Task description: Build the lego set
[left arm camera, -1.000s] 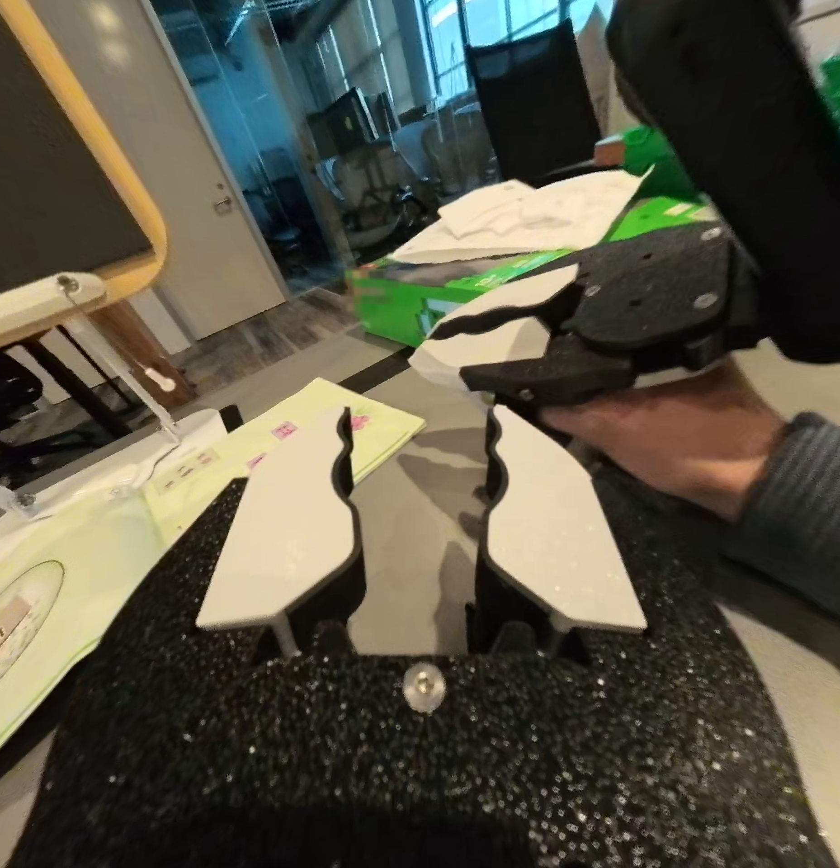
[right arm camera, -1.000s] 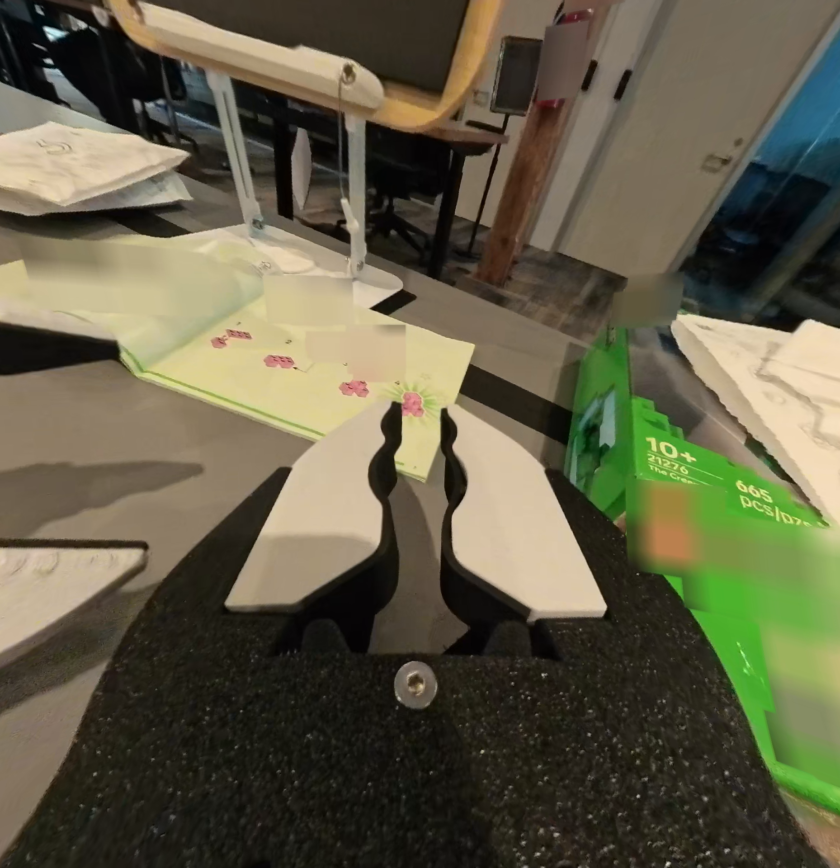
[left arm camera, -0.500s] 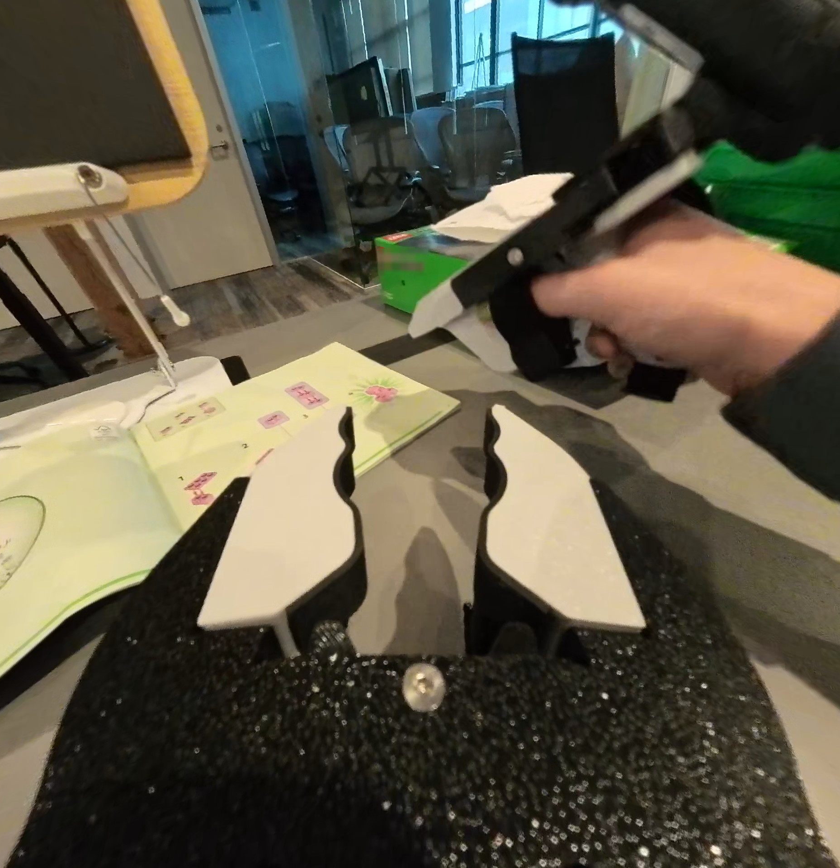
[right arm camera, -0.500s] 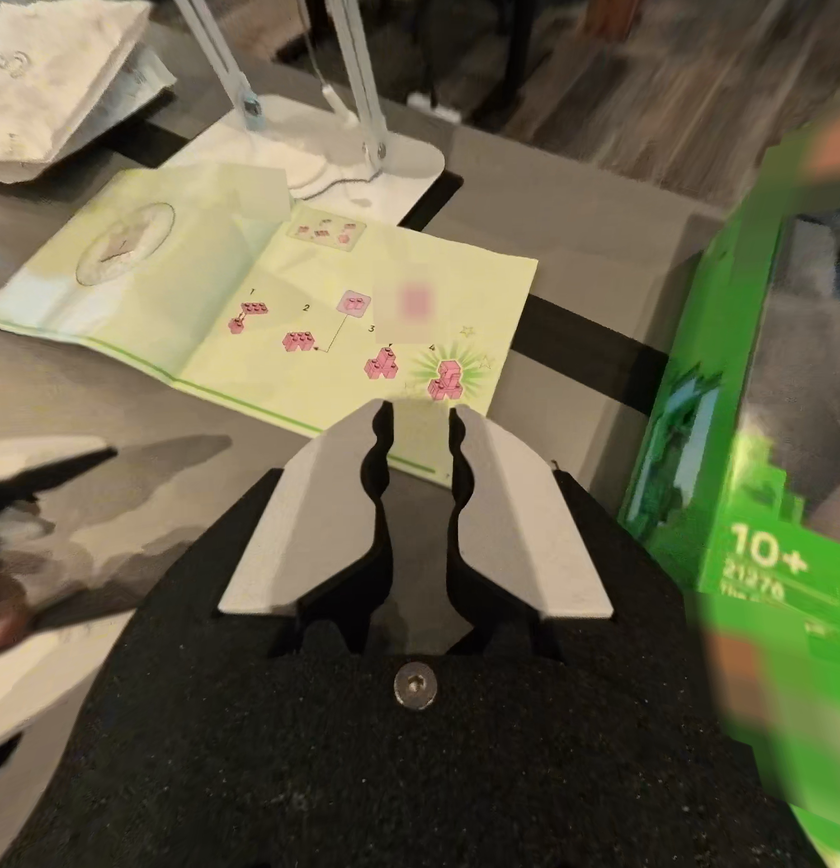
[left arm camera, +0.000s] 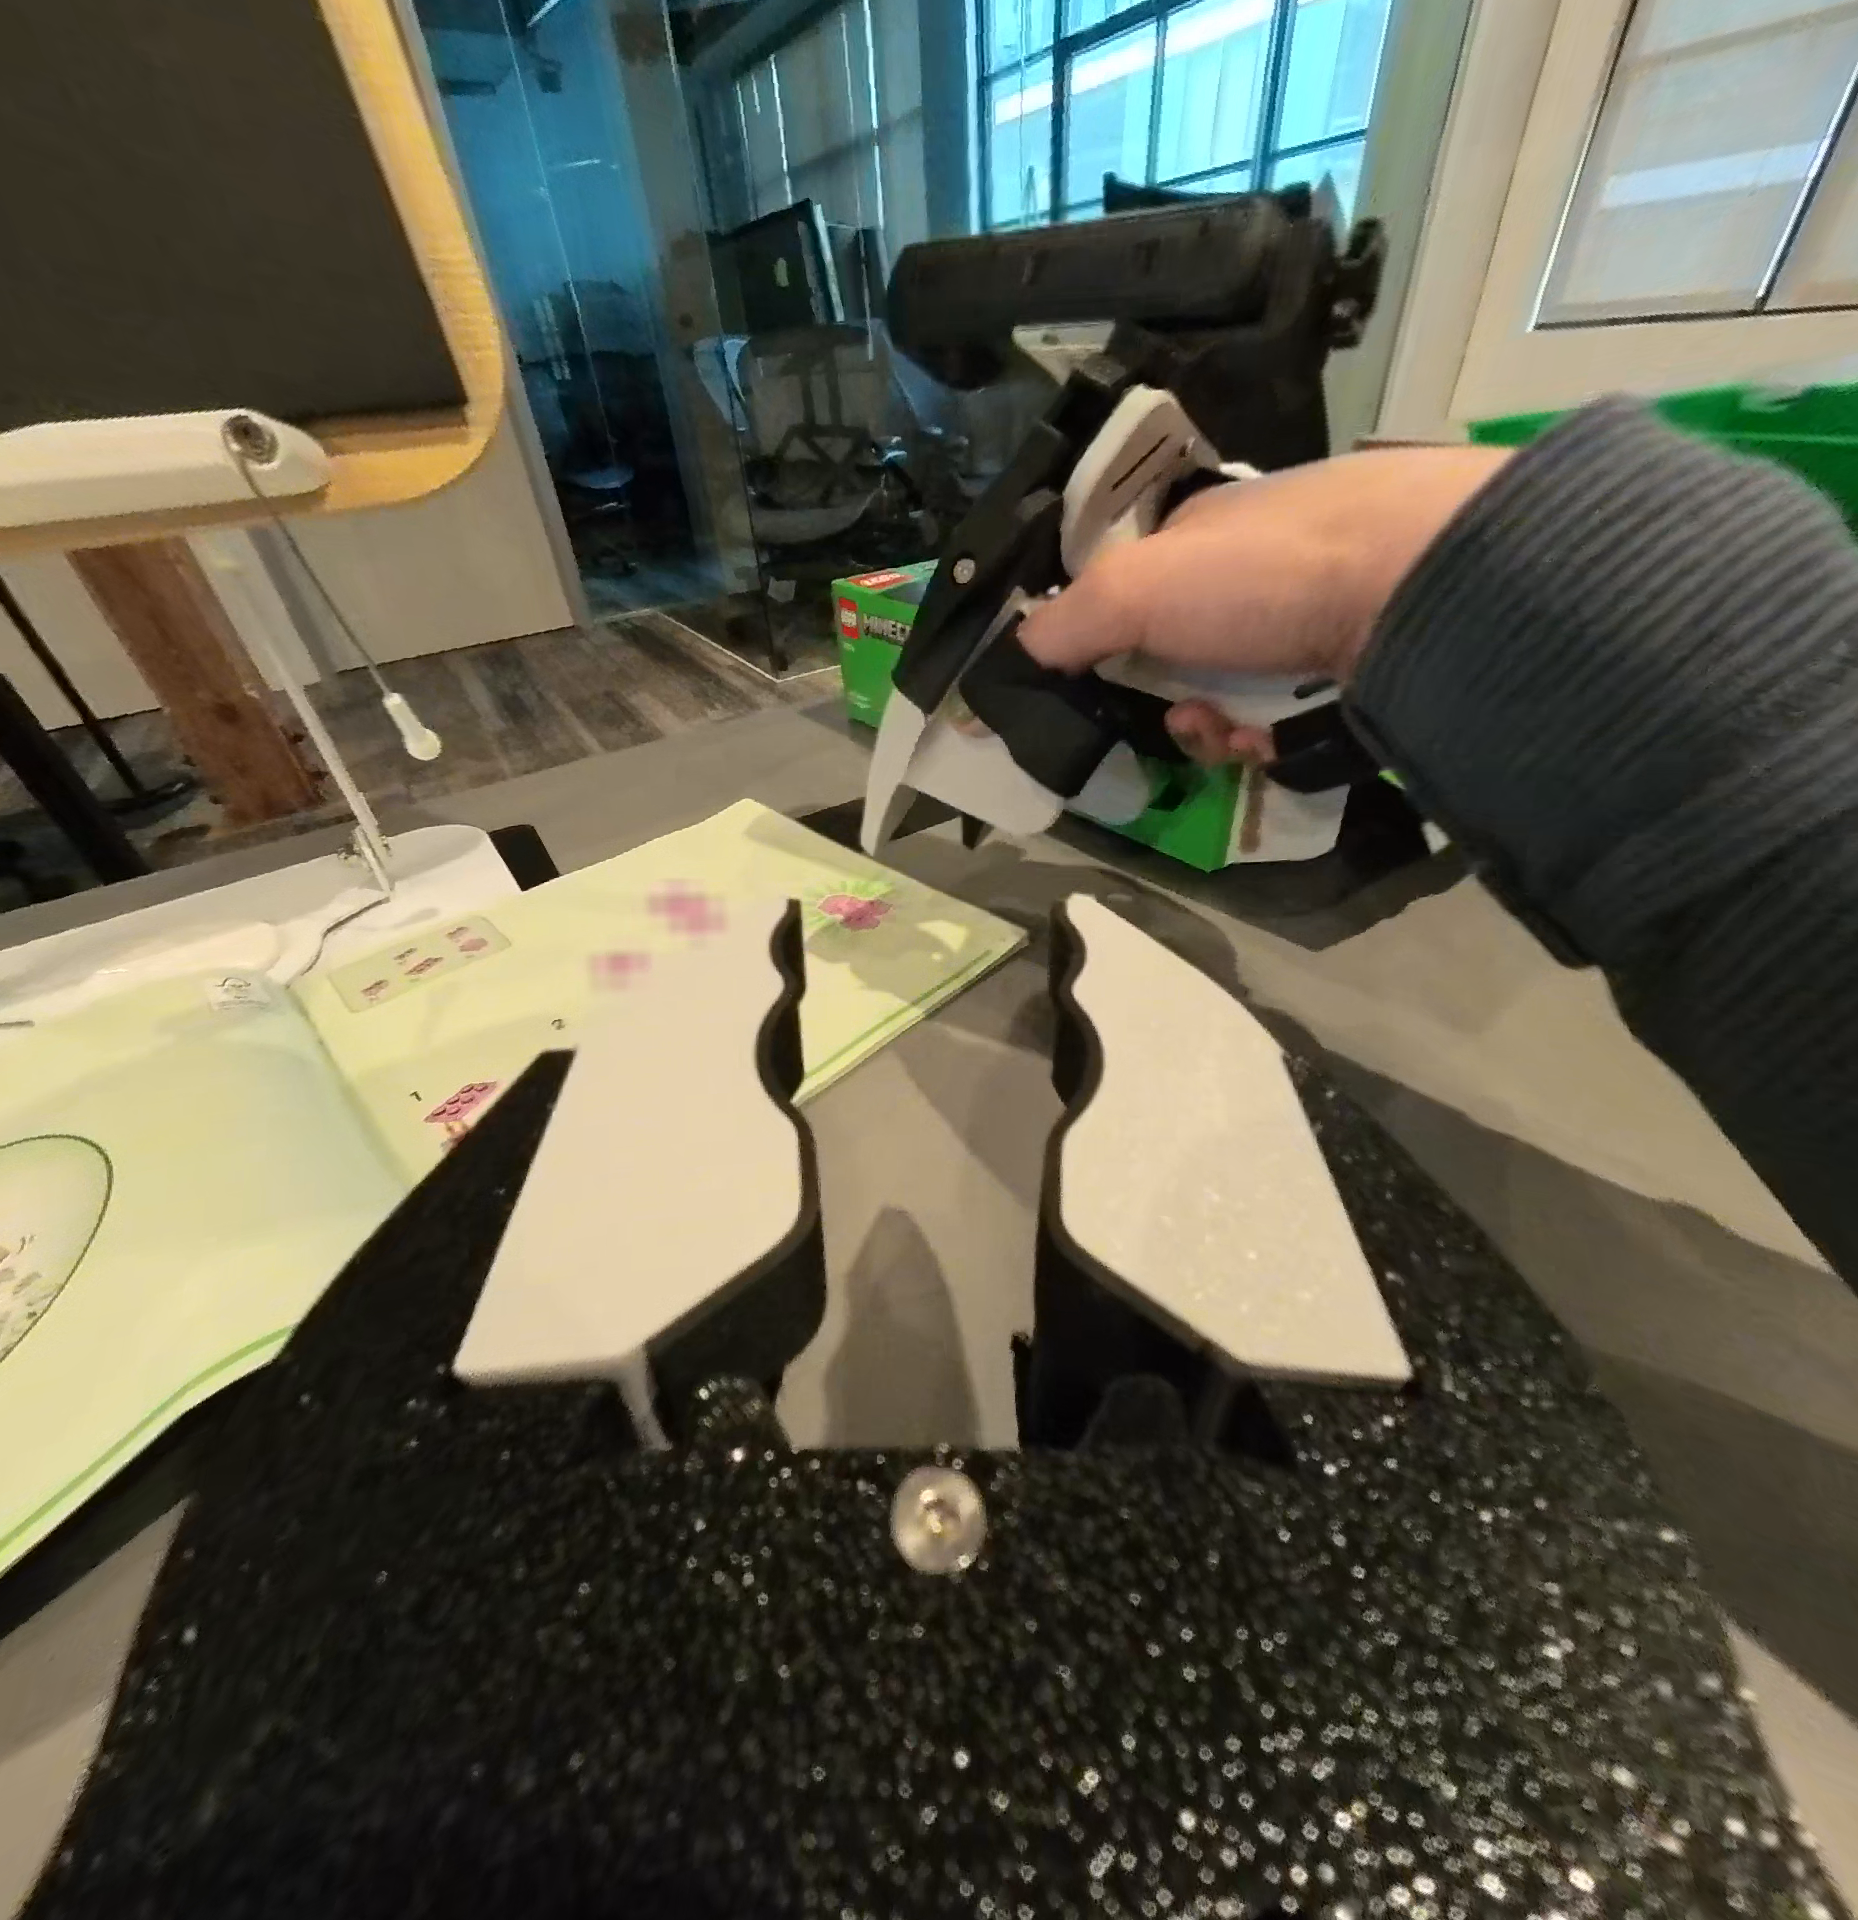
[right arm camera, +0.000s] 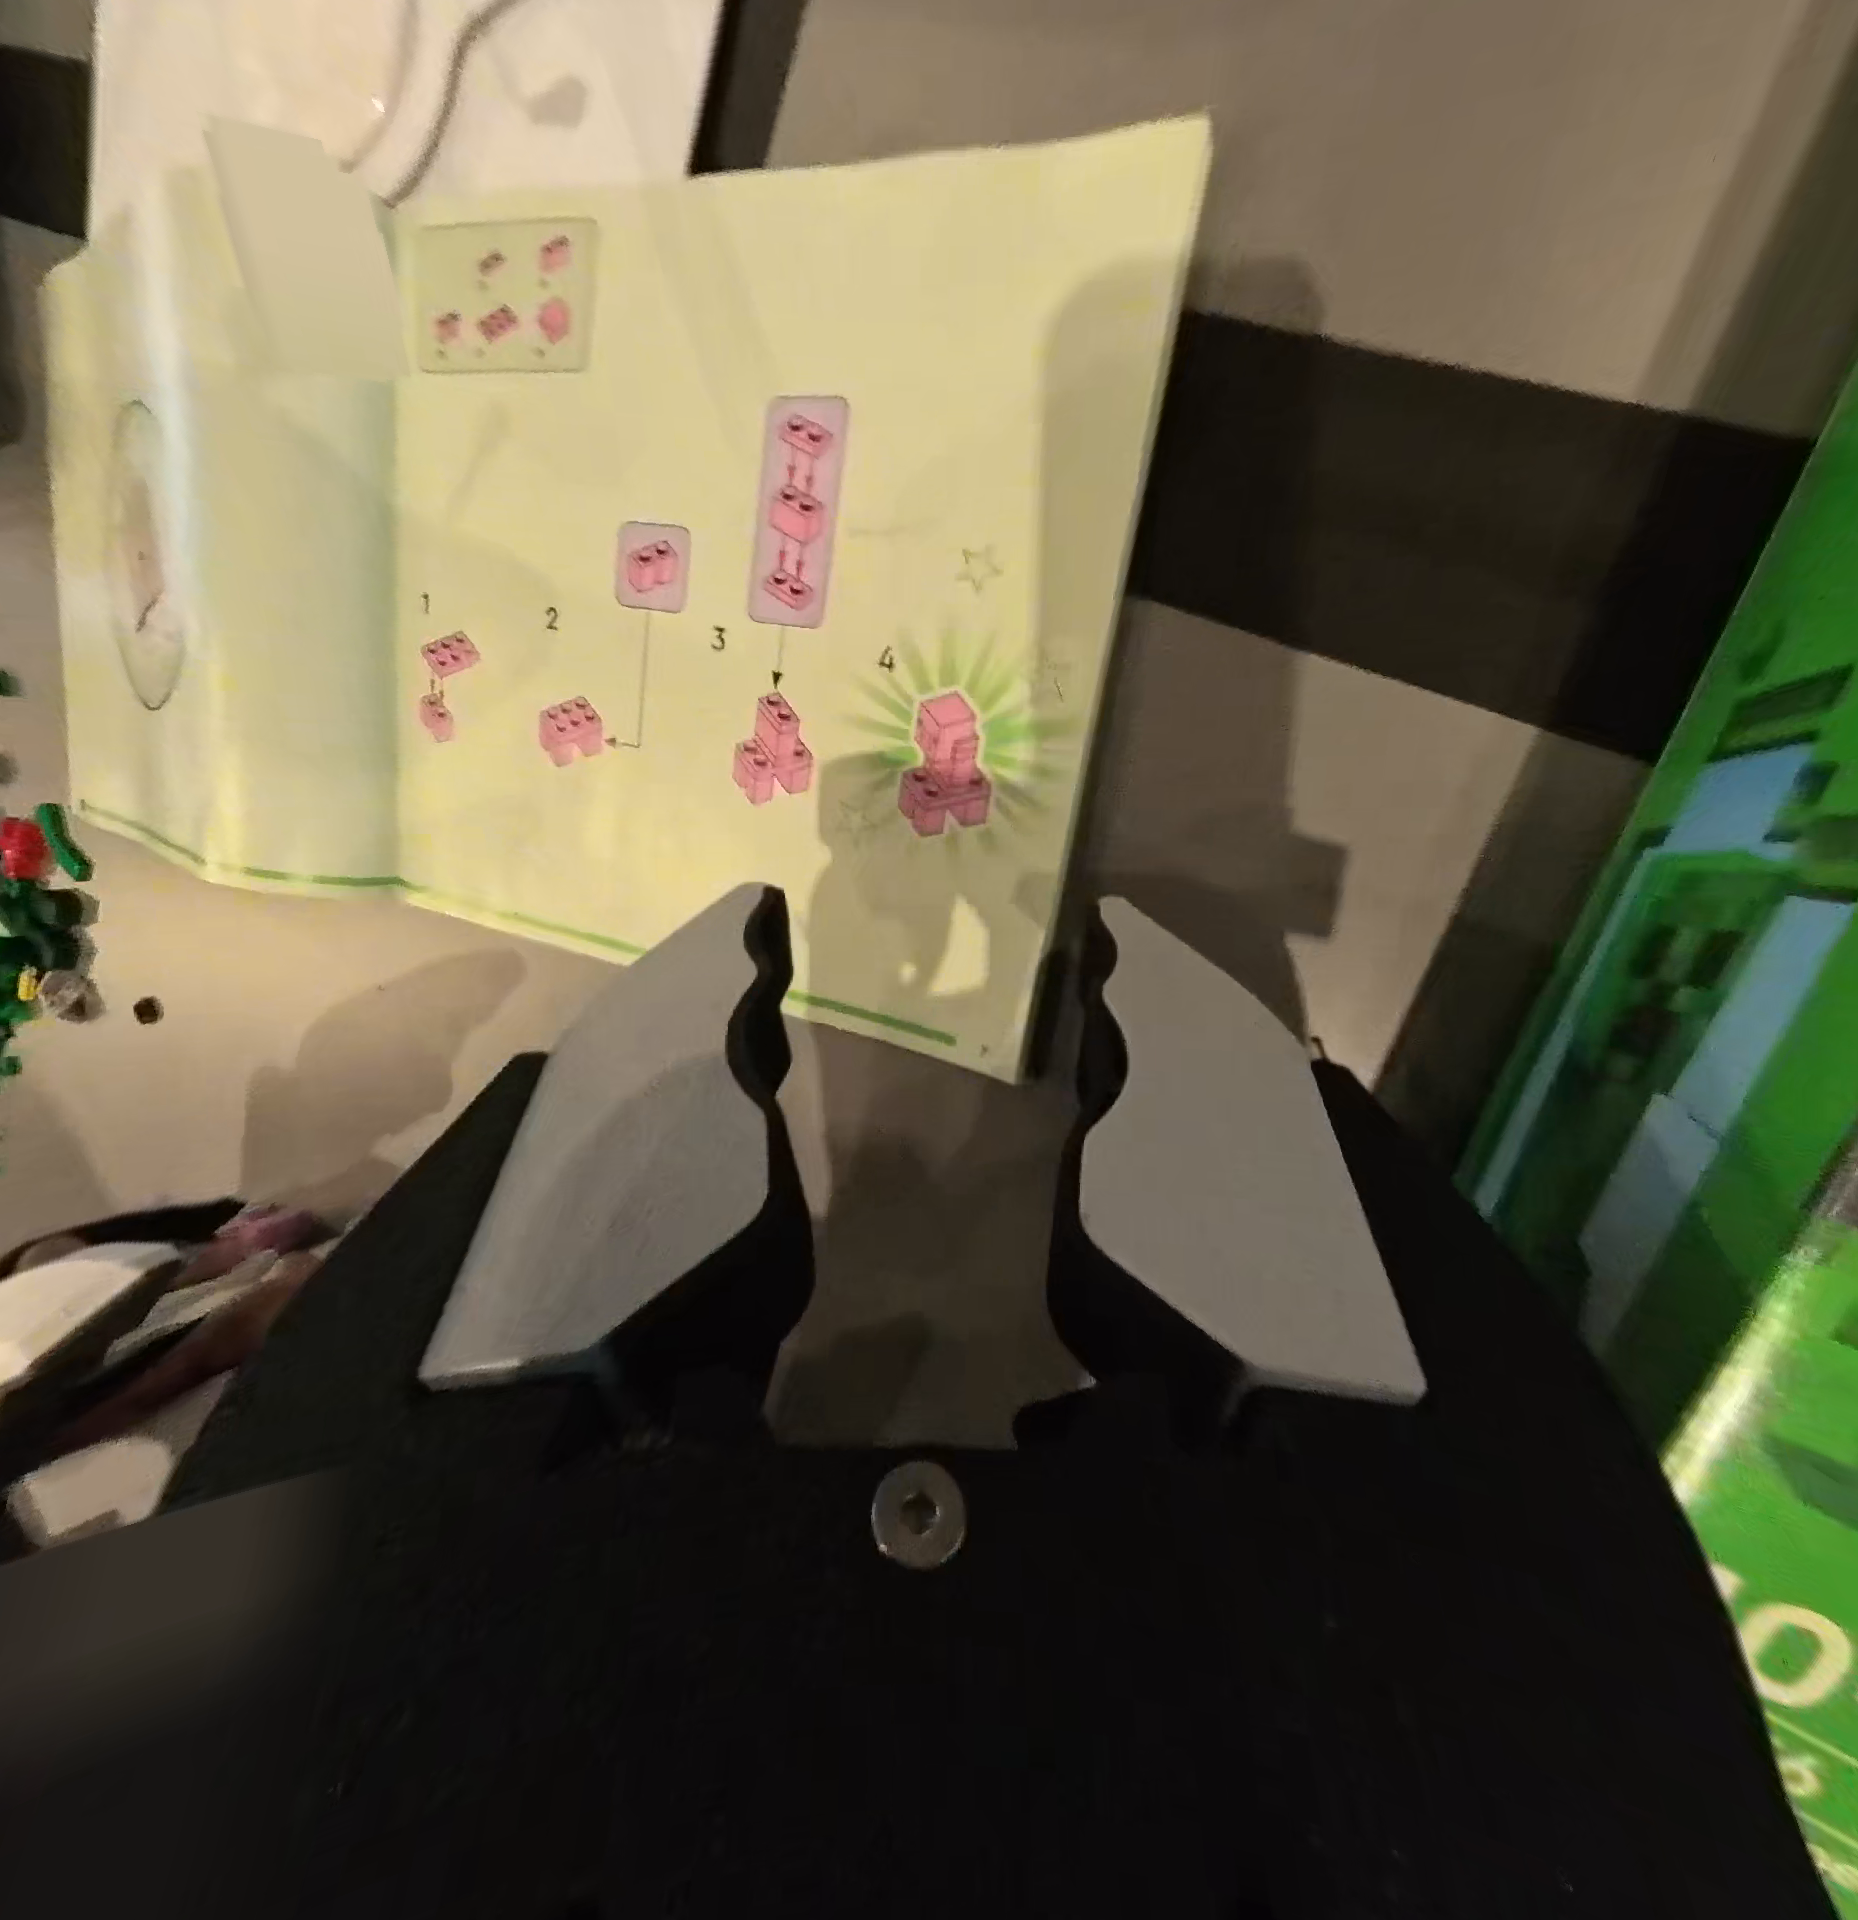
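An open light-green instruction booklet (right arm camera: 696, 520) with pink brick drawings lies on the grey table; it also shows in the left wrist view (left arm camera: 229, 1122). My right gripper (right arm camera: 935, 914) is open and empty, tilted down over the booklet's near right corner. In the left wrist view a hand holds it (left arm camera: 920, 821) above the booklet's far corner. My left gripper (left arm camera: 925, 920) is open and empty, low over the table beside the booklet. A pile of small green, red and dark loose bricks (right arm camera: 16, 935) lies at the left edge of the right wrist view.
A green set box (right arm camera: 1683, 1039) stands close on the right; it also shows behind the hand (left arm camera: 883, 644). A white desk lamp (left arm camera: 312, 665) with its base stands behind the booklet. A dark strip (right arm camera: 1424, 499) crosses the table. Office chairs and glass walls lie beyond.
My right gripper has tipped downward toward the booklet and its jaws have opened wider. My left gripper has stayed open and turned slightly, with the hand and right gripper now farther off.
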The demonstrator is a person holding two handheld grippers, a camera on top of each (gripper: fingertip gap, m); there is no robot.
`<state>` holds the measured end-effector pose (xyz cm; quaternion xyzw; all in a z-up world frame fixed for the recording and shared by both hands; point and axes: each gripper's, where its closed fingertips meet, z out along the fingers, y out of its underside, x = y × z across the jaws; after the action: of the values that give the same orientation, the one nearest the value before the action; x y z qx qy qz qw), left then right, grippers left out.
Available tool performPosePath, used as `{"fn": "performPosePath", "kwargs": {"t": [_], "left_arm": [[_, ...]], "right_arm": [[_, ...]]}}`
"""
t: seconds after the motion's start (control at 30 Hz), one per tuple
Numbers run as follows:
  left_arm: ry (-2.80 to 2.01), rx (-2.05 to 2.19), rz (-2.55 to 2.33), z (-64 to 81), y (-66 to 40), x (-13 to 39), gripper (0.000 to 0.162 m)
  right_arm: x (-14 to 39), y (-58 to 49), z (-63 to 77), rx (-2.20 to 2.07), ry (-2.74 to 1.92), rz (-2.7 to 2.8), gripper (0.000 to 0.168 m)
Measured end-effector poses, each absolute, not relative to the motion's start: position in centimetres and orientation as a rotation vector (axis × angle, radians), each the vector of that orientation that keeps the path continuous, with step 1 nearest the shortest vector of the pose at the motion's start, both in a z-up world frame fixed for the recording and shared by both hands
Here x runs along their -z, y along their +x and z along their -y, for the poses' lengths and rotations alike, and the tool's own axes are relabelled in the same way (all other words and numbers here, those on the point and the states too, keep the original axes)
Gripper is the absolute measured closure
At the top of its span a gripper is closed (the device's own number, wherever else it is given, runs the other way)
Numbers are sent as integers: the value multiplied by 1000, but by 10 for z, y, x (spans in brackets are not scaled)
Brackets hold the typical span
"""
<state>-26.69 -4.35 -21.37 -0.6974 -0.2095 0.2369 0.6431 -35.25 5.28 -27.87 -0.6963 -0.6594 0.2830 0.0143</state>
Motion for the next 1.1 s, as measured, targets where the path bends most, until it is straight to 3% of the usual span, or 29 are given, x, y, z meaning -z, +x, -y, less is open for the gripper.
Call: {"fn": "performPosePath", "kwargs": {"t": [0.17,0.37,1.1], "left_arm": [[-1614,-565,427,38,-262,215,118],[-1628,-576,398,35,-259,215,118],[-1642,-550,404,35,-260,219,119]], "right_arm": [[285,-347,-51,-883,-2249,2147,105],[297,-336,-47,-836,-2345,2220,114],[290,-331,-39,-933,-2341,2256,117]]}}
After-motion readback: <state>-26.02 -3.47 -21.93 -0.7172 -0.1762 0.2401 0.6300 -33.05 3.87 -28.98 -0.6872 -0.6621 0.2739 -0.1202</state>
